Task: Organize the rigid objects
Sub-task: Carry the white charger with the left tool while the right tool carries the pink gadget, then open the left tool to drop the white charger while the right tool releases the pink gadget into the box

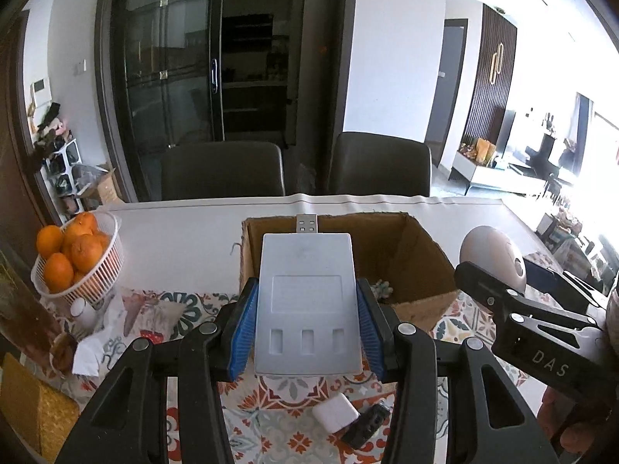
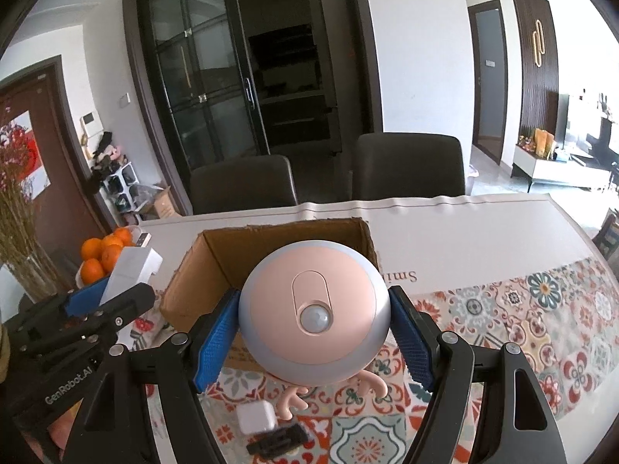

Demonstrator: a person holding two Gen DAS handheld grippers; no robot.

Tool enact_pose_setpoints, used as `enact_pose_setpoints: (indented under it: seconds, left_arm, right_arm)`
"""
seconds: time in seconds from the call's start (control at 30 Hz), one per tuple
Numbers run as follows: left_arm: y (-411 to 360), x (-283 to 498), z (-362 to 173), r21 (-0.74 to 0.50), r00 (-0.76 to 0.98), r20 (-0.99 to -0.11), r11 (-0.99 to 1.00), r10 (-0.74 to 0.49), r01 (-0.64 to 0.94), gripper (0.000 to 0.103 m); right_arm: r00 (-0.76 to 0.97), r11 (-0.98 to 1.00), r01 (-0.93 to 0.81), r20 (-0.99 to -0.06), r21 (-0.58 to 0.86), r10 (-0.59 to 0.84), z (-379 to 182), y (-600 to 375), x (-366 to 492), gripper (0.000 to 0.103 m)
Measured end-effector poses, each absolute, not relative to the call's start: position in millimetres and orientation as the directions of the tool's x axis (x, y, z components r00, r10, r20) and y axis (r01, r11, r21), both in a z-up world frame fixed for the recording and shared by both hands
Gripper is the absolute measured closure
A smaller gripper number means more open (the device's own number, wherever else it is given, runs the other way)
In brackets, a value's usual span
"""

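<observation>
Cardboard box (image 1: 421, 266) sits mid-frame on the surface (image 1: 185, 232). Left tongs (image 1: 307, 326) clamp a grey flat device (image 1: 307, 301) before it; right tongs (image 2: 313, 332) clamp a round pink sensor light (image 2: 313, 309).

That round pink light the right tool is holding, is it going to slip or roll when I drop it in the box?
The round pink light looks smooth and domed, so the right tool pinching only its curved sides may let it slip. It probably stays stiff, like hard plastic. In the cardboard box it could roll, though its small antlers may stop it.
</observation>
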State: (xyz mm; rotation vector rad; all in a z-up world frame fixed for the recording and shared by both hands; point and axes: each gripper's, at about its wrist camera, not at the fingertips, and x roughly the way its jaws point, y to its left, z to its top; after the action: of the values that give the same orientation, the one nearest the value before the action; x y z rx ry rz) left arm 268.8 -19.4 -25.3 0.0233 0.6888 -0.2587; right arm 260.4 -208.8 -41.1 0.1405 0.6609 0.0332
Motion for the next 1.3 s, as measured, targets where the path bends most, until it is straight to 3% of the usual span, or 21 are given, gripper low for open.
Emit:
enact_pose_setpoints:
  seconds: [0.47,1.23,1.3]
  left_arm:
    - [-24,332,-25,-0.102,0.635,-0.733,0.962,-0.245,0.253,0.056]
    - [-39,388,-77,-0.061,0.461,-0.87,0.965,-0.176,0.254,0.056]
    - [-41,388,-79,-0.039,0.46,-0.874,0.966,-0.157,0.255,0.051]
  right_arm:
    - [0.725,0.989,-0.004,-0.681,0.146,0.103,-36,-207,322,0.028]
    - [0.519,0.989,-0.002,-0.845,0.15,0.129,-93,-215,385,0.027]
    - [0.514,0.99,0.001,-0.849,0.144,0.124,-96,-215,385,0.027]
